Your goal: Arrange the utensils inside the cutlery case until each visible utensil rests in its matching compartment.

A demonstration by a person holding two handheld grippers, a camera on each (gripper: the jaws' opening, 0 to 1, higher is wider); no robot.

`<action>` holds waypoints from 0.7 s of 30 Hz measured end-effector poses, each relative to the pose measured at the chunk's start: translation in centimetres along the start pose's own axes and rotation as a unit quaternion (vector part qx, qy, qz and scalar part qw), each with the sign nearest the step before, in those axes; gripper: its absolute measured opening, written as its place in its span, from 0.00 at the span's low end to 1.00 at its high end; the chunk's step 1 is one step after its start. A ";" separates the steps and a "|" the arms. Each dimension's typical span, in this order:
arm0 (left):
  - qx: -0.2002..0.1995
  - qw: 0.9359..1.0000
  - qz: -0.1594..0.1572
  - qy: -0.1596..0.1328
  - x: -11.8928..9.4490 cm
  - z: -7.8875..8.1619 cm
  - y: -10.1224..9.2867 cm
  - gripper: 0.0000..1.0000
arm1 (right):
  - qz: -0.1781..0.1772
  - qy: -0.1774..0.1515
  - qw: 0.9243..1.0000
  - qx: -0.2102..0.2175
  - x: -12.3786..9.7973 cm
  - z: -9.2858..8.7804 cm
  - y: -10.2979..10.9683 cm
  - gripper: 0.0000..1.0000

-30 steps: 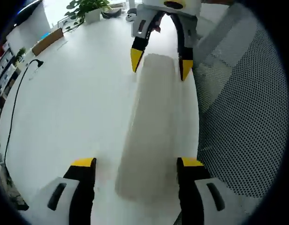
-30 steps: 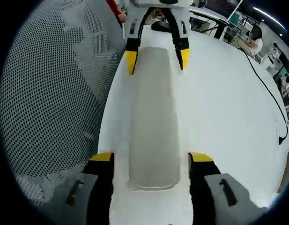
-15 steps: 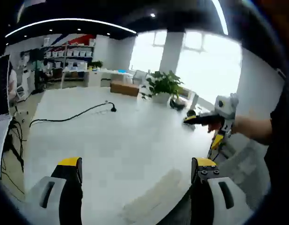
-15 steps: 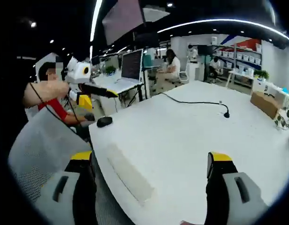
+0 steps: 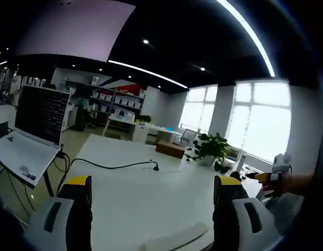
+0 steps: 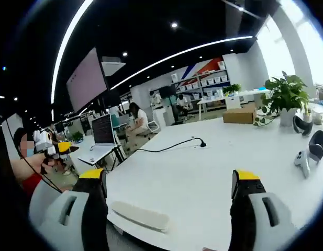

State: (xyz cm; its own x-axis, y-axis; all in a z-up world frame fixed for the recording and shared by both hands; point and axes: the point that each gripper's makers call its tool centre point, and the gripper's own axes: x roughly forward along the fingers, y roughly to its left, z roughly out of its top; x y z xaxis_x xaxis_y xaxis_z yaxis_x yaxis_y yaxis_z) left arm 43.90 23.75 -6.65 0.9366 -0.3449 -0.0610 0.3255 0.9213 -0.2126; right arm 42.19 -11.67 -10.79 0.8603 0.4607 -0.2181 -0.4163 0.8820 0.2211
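Yellow-tipped jaws of the left gripper (image 5: 149, 183) stand wide apart with nothing between them; the right gripper (image 6: 170, 178) is likewise spread and empty. The pale, closed cutlery case (image 6: 139, 216) lies flat near the white table's (image 6: 213, 167) near edge, just beyond the jaws; its contents cannot be seen. No writing is legible. A black cable (image 6: 171, 145) crosses the table farther out.
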 end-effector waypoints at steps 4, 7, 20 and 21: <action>-0.009 0.999 0.039 -0.029 -1.0 0.2 1.2 1.00 | -0.012 -0.009 1.000 0.010 -0.5 -1.2 1.1 0.99; -0.020 0.998 0.044 -0.037 -1.3 -0.2 1.6 1.00 | 0.018 0.031 0.999 -0.028 -0.1 -3.2 2.4 0.99; 0.067 0.996 0.045 0.047 -0.8 -4.3 0.6 1.00 | 0.079 0.099 0.981 -0.144 0.8 -6.5 5.4 0.94; 0.084 0.994 0.041 0.051 -0.7 -4.5 0.3 1.00 | 0.078 0.098 0.982 -0.145 0.8 -6.4 5.4 0.93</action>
State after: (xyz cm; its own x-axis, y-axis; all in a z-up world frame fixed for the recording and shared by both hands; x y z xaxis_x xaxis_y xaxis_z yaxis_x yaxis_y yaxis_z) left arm 42.77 23.48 -11.04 0.9456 -0.2763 -0.1719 0.2739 0.9610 -0.0378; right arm 38.74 -5.93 -15.86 0.7187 0.5771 -0.3878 -0.6287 0.7776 -0.0078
